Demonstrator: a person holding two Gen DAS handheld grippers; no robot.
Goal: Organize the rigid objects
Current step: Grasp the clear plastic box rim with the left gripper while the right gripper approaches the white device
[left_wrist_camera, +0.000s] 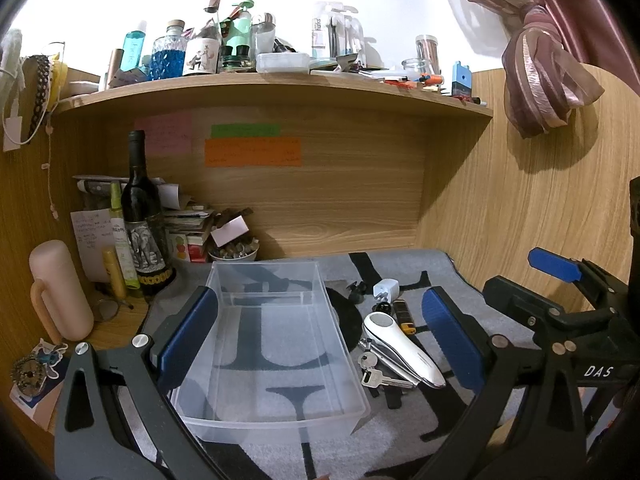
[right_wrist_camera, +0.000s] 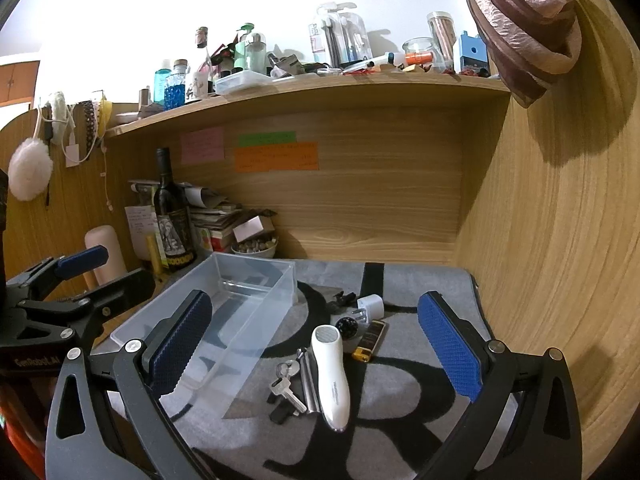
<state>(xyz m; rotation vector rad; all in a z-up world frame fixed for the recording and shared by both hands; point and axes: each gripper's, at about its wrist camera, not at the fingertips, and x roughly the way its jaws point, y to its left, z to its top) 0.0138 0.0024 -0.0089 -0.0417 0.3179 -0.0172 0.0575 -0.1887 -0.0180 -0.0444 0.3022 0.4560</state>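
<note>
A clear plastic bin (left_wrist_camera: 276,408) (right_wrist_camera: 264,280) stands empty on a grey patterned mat. To its right lie a white handheld device (left_wrist_camera: 404,348) (right_wrist_camera: 332,376), keys (left_wrist_camera: 376,372) (right_wrist_camera: 286,386), a lighter (left_wrist_camera: 403,315) (right_wrist_camera: 370,340), a white plug adapter (left_wrist_camera: 386,289) (right_wrist_camera: 370,305) and small black parts (left_wrist_camera: 357,290). My left gripper (left_wrist_camera: 320,340) is open over the bin and empty. My right gripper (right_wrist_camera: 316,344) is open and empty above the white device.
A wine bottle (left_wrist_camera: 142,220), a pink mug (left_wrist_camera: 60,292), stacked papers and a bowl of stones (left_wrist_camera: 234,254) crowd the back left. A cluttered shelf (left_wrist_camera: 280,92) hangs overhead. A wooden wall (right_wrist_camera: 560,260) closes the right side.
</note>
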